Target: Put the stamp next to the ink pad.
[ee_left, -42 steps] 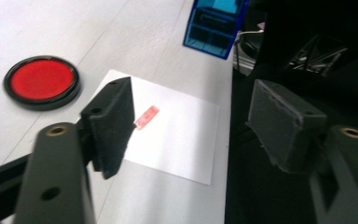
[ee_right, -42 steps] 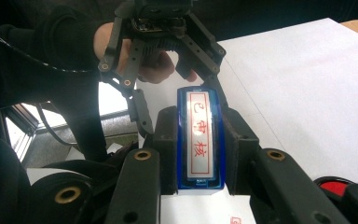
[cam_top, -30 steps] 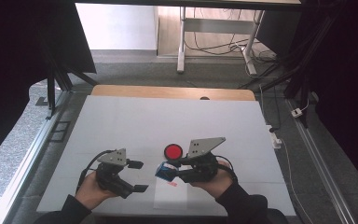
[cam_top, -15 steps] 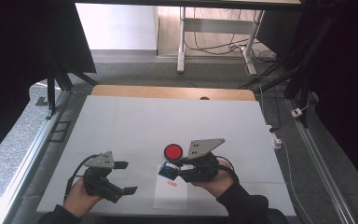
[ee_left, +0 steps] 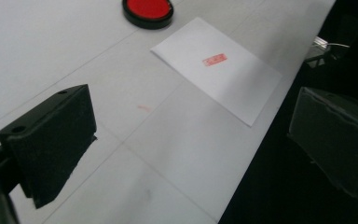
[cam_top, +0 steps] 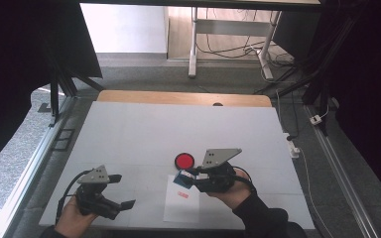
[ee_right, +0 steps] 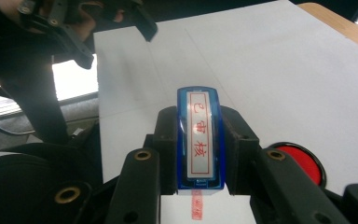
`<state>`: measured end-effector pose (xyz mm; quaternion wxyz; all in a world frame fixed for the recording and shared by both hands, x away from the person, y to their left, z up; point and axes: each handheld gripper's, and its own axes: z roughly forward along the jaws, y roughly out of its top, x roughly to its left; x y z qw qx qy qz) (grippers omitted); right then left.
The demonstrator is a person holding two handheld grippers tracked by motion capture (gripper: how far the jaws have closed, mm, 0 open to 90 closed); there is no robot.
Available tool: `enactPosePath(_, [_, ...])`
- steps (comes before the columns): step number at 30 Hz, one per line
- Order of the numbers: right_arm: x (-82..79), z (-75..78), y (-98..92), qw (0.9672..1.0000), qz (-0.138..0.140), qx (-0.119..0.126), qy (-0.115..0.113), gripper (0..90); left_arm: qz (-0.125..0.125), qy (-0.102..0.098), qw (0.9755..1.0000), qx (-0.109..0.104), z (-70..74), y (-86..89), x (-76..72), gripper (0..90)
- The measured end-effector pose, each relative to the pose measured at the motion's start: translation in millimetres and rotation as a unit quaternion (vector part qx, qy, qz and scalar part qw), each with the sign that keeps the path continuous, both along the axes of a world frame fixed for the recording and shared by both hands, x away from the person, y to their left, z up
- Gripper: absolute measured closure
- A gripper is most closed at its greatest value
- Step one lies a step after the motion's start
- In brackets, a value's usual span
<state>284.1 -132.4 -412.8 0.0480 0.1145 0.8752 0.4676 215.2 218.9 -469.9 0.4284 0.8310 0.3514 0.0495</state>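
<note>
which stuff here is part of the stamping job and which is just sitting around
In the job:
- blue stamp, clamped in the right gripper
- sheet of paper with a red imprint
- red ink pad, beside the paper
- left gripper, jaws just opened, nothing between them

Lying about:
- white power strip at the table's right edge
- cables on the floor beyond the table

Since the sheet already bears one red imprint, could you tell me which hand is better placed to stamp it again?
Probably the right: its gripper already clamps the blue stamp just above the paper. The left gripper is open, empty and off to the side.
</note>
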Motion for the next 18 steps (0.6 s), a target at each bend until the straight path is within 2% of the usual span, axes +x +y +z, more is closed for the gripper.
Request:
enactPosePath(4, [1.2,-1.2,-2.7,0.9999,-0.011,-0.005,-0.004,70.9,0.016,0.000,0.9999,-0.002,-0.2,8.5,-4.2,0.3])
enactPosePath(7, [1.9,-1.9,-4.9,0.9998,-0.016,-0.011,-0.004,71.0,0.028,0.000,0.9995,-0.014,-0.8,15.9,-7.7,0.2])
enactPosePath(12, [2.2,-4.4,-8.3,0.9995,-0.027,-0.016,0.000,70.9,0.048,0.005,0.9988,-0.012,-3.6,24.2,-12.7,0.1])
enactPosePath(18, [4.0,-7.2,-15.1,0.9990,-0.041,-0.018,0.000,70.9,0.063,0.008,0.9980,0.004,-6.3,27.6,-16.9,0.1])
